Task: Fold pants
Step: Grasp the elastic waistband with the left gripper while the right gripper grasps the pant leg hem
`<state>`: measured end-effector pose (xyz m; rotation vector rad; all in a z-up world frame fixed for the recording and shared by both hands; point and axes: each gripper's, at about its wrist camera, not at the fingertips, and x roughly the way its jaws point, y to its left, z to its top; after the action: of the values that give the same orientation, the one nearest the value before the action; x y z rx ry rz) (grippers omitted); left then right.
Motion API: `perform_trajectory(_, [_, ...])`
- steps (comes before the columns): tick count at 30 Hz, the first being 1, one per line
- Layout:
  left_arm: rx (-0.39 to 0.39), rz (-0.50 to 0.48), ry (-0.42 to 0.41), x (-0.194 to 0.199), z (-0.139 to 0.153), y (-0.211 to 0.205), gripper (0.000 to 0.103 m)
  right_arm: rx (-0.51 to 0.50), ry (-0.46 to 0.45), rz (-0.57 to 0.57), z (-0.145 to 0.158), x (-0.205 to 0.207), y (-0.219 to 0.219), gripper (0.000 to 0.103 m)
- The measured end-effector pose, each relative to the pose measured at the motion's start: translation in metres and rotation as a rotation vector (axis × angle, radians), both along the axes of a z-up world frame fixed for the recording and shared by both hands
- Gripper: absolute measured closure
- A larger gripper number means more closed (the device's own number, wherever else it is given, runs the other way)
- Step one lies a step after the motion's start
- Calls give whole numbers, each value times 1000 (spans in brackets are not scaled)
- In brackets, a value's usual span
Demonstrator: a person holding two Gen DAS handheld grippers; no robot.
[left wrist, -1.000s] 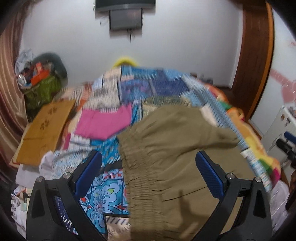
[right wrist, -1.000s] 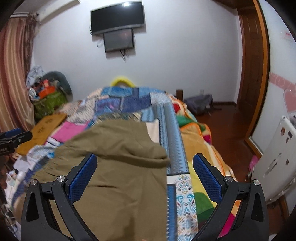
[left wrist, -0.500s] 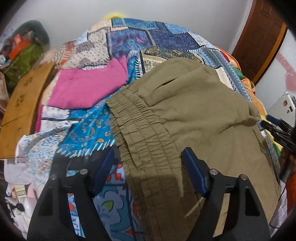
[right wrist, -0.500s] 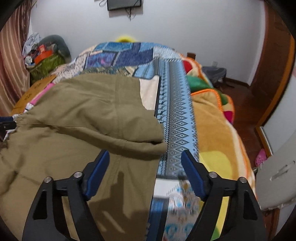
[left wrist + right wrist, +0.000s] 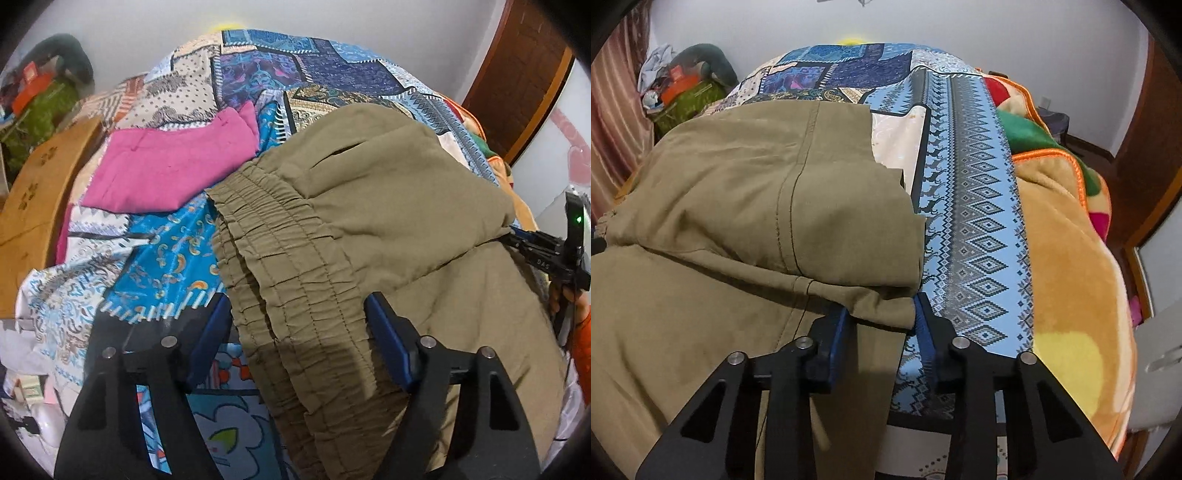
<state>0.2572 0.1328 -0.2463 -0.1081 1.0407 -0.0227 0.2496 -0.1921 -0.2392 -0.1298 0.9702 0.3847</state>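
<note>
Olive-green pants (image 5: 369,206) lie on a patchwork bedspread (image 5: 288,74), folded over once. Their gathered elastic waistband (image 5: 280,266) runs between the fingers of my left gripper (image 5: 297,321), which is open astride it. In the right wrist view the pants (image 5: 738,192) fill the left half. My right gripper (image 5: 881,325) has its blue pads closed in on the folded corner of the pants (image 5: 882,306). The right gripper also shows at the right edge of the left wrist view (image 5: 546,251).
A folded pink garment (image 5: 166,170) lies left of the pants. A brown cardboard sheet (image 5: 33,199) lies at the bed's left side. A blanket in orange, green and yellow (image 5: 1067,236) covers the bed's right side. Clutter (image 5: 679,88) sits by the curtain.
Both grippers have dropped toward the bed and closer to the pants. The left fingers now straddle the waistband. The right fingers have narrowed from wide open onto the folded corner.
</note>
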Motion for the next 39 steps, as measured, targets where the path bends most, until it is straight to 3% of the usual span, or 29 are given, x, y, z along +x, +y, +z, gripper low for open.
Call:
perform_trajectory(6, [58, -11, -21, -3, 1, 2, 25, 18, 38, -15, -3, -11, -3, 75])
perform_trajectory(8, [35, -18, -9, -1, 1, 6, 25, 7, 51, -18, -1, 7, 1, 75])
perform_trajectory(14, [-44, 12, 18, 0, 15, 12, 25, -36, 90, -10, 13, 9, 2, 72])
perform_trajectory(17, [-46, 0, -3, 3, 23, 8, 25, 1, 55, -9, 30, 3, -6, 61])
perform_trajectory(19, [-49, -9, 2, 11, 23, 6, 24, 42, 18, -16, 41, 5, -8, 45])
perform_trajectory(21, [-61, -24, 37, 22, 15, 5, 22, 71, -29, -32, 50, 8, -9, 37])
perform_trajectory(24, [-82, -32, 88, 34, -1, 3, 21, 67, -35, -27, 49, 25, -1, 36])
perform_trajectory(27, [-97, -39, 74, 37, -4, 1, 19, 49, -9, -19, 36, 42, 9, 36])
perform_trajectory(29, [-81, -49, 57, 37, -4, -1, 19, 53, 17, -17, 25, 48, 11, 39])
perform_trajectory(31, [-54, -43, 31, 37, -3, -2, 34, 66, 72, -4, 11, 57, 13, 69])
perform_trajectory(34, [-12, -37, 7, 34, -1, 2, 45, 50, 64, -3, 2, 53, 14, 79])
perform_trajectory(36, [14, -21, 0, 32, -1, 7, 46, -5, 47, -13, -1, 53, 17, 91])
perform_trajectory(39, [17, -7, -9, 29, -5, 12, 44, -30, 43, -13, -3, 50, 20, 92])
